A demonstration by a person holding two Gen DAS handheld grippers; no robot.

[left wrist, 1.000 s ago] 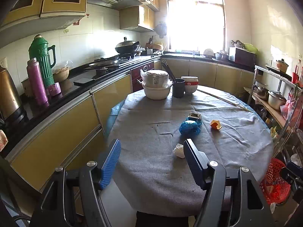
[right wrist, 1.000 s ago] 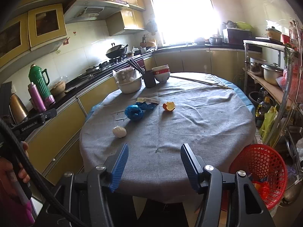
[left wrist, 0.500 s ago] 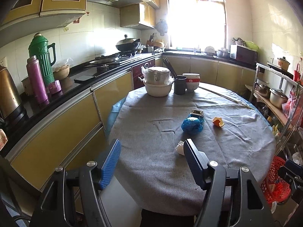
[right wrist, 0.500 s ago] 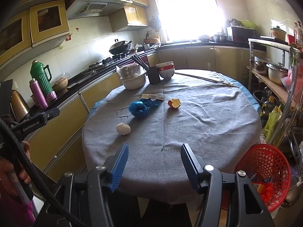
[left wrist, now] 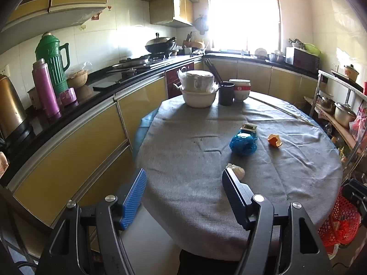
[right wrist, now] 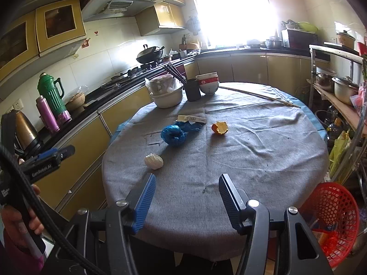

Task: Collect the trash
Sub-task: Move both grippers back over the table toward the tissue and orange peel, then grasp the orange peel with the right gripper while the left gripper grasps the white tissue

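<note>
Left wrist view shows the left claw (left wrist: 184,183) spread wide and empty, held at the near edge of the round surface (left wrist: 195,183) under its grey cloth. Taking the blue plastic bag (left wrist: 243,142) as the landmark: a crumpled white paper wad (left wrist: 236,169) lies on the cloth nearer the camera than the bag, apart from it, and partly hidden behind the tip of the claw's right finger; whether they touch I cannot tell. An orange peel (left wrist: 274,140) sits to the right of the bag, clear of it. A small printed wrapper (left wrist: 248,127) lies just behind the bag, touching or almost touching it. Farther beyond the bag stand a white basin (left wrist: 199,98) with a covered pot in it, a dark cup (left wrist: 226,93) and stacked bowls (left wrist: 240,89).

Right wrist view shows the right claw (right wrist: 187,189) likewise spread and holding nothing, at the surface's near rim. A red mesh basket (right wrist: 330,213) stands on the floor, well right of the bag and below the surface edge, with some scraps inside. At far left the person's left hand (right wrist: 13,217) grips the other tool's handle.
</note>
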